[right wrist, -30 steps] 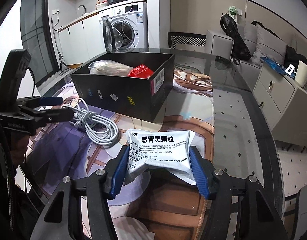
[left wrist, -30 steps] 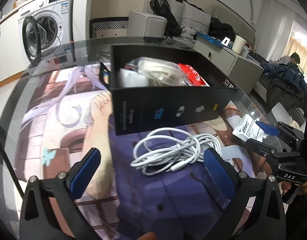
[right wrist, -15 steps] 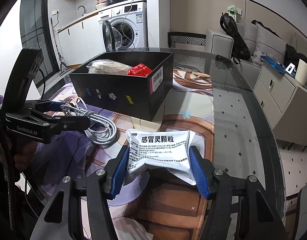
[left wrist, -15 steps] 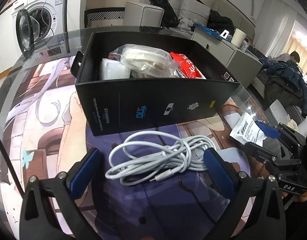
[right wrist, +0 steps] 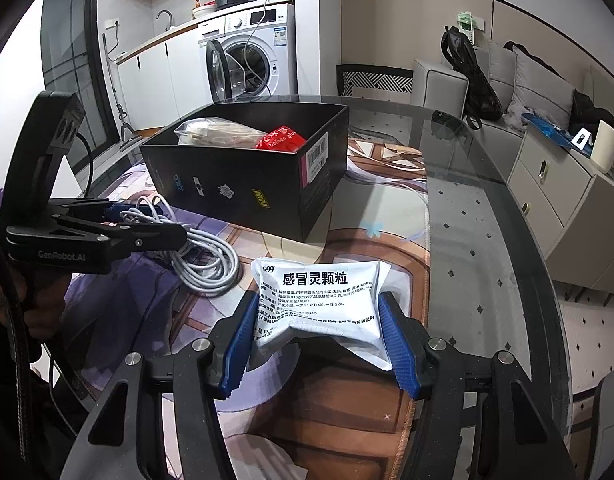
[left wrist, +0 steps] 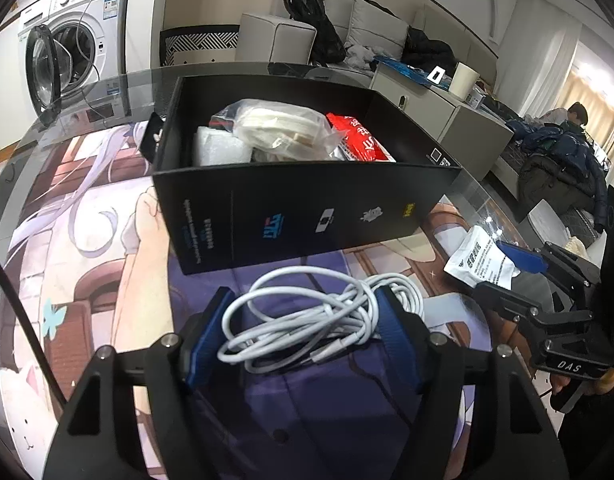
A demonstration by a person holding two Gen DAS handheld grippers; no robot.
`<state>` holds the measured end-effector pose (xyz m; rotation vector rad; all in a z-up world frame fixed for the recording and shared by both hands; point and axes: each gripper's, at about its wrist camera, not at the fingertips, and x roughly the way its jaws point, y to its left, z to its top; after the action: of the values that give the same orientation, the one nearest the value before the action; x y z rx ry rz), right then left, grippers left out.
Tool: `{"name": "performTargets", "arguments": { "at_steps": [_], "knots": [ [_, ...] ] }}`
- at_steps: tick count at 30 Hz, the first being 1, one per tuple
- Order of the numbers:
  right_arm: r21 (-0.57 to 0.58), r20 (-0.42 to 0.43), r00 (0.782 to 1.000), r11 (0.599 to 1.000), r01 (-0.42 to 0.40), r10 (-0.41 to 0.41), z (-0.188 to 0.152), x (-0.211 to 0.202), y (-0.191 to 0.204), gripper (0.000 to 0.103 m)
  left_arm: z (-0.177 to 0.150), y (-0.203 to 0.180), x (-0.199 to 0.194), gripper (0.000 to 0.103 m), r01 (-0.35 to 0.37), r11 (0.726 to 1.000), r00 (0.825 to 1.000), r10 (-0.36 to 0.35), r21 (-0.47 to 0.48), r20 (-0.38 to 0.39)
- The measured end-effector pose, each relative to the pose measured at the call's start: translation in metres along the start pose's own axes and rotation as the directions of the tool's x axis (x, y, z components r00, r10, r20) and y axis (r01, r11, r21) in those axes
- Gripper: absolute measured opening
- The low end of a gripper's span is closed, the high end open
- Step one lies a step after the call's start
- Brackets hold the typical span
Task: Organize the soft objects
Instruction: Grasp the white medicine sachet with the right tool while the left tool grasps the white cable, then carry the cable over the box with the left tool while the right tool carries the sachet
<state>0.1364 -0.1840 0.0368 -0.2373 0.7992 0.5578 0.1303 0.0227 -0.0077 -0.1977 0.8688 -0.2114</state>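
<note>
A coiled white cable (left wrist: pixel 315 316) lies on the printed mat just in front of the black box (left wrist: pixel 307 208). My left gripper (left wrist: pixel 303 332) has narrowed around the coil, its blue pads touching both sides; the right wrist view shows it (right wrist: pixel 147 220) on the cable (right wrist: pixel 203 256). My right gripper (right wrist: pixel 319 340) is shut on a white medicine sachet (right wrist: pixel 319 300) with black Chinese print, also seen in the left wrist view (left wrist: pixel 483 260). The box (right wrist: pixel 243 176) holds a clear bag of beige material (left wrist: pixel 283 128), a red packet (left wrist: pixel 359 140) and a white foam piece (left wrist: pixel 219 148).
The glass table (right wrist: pixel 487 216) carries a printed anime mat (left wrist: pixel 87 248). A washing machine (right wrist: pixel 247 56) with an open door stands behind. A sofa, a backpack (right wrist: pixel 467 76) and a low cabinet (right wrist: pixel 563 192) lie to the right.
My left gripper moved forward over the cable and its jaws closed from wide open to pinching the coil. My right gripper stayed on the sachet.
</note>
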Motion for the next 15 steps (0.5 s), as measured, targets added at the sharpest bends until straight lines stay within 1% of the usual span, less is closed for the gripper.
{"name": "performTargets", "arguments": {
  "at_steps": [15],
  "knots": [
    [-0.024, 0.029, 1.0, 1.0, -0.005, 0.006, 0.006, -0.008, 0.007, 0.06, -0.008, 0.007, -0.016, 0.07, 0.0, 1.0, 1.0, 0.0, -0.005, 0.024]
  ]
}}
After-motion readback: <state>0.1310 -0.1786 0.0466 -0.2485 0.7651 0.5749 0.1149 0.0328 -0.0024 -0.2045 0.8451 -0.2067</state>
